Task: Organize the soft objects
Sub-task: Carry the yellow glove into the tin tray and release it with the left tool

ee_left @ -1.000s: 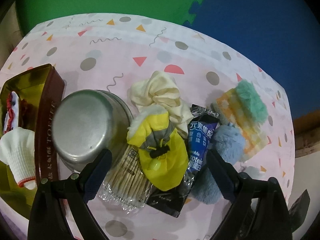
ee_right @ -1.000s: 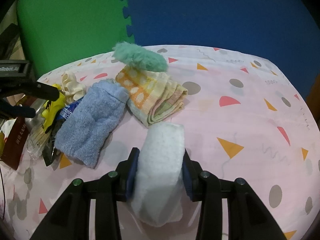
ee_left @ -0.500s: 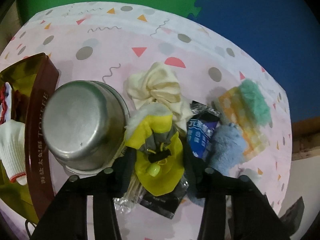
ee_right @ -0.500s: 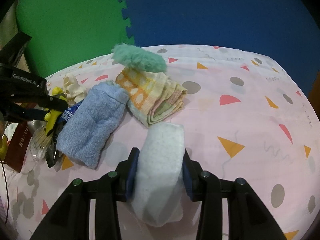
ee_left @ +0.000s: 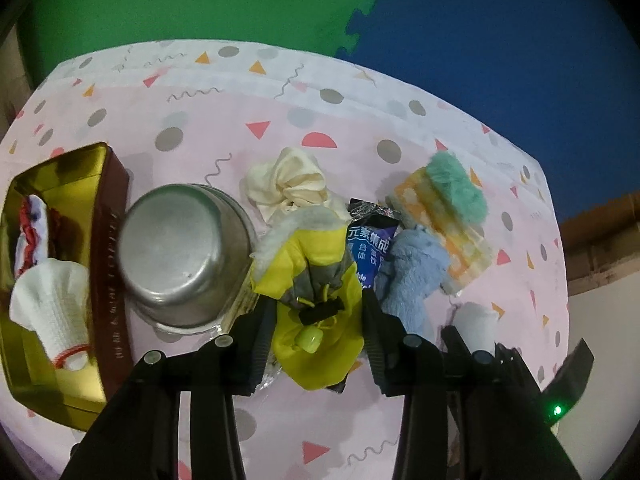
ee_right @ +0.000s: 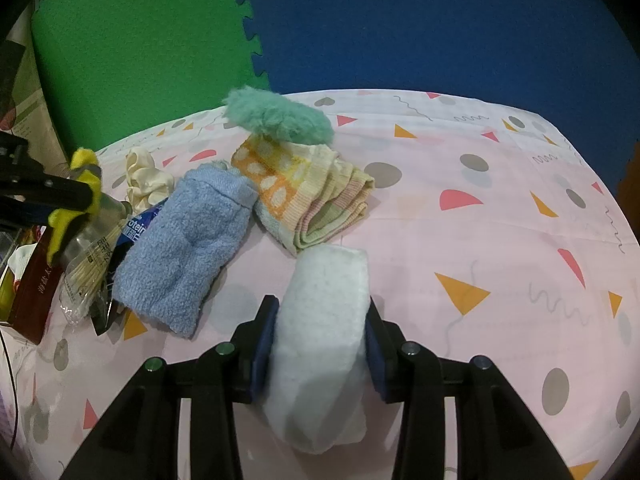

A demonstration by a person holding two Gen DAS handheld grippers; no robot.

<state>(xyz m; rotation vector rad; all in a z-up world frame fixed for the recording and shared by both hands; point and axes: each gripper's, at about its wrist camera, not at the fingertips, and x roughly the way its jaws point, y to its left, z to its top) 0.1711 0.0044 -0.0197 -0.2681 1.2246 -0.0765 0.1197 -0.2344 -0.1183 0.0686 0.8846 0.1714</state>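
Note:
A small yellow garment with a grey panel and white fleece trim [ee_left: 320, 252] sits between the pads of my left gripper [ee_left: 316, 300]. Its jaws are still closing and the pads press on the fabric. In the right wrist view the garment [ee_right: 86, 164] hangs off the table from the left gripper [ee_right: 60, 196]. My right gripper [ee_right: 320, 308] is shut on a thick white pad [ee_right: 324, 344] just above the tablecloth. Nearby lie a blue fluffy cloth [ee_right: 188, 240], a folded striped towel [ee_right: 316, 196], a green furry piece [ee_right: 280, 120] and a cream scrunchie [ee_left: 288, 184].
An upturned steel bowl [ee_left: 180, 256] stands left of the garment. Beside it a gold tin with a brown wall [ee_left: 108, 216] holds a white glove [ee_left: 52, 304]. A dark snack packet [ee_left: 368, 244] and a clear bag of sticks [ee_right: 86, 276] lie under the pile.
My left jaws have closed from wide open onto the yellow garment and lifted it. The right gripper and its white pad have not moved.

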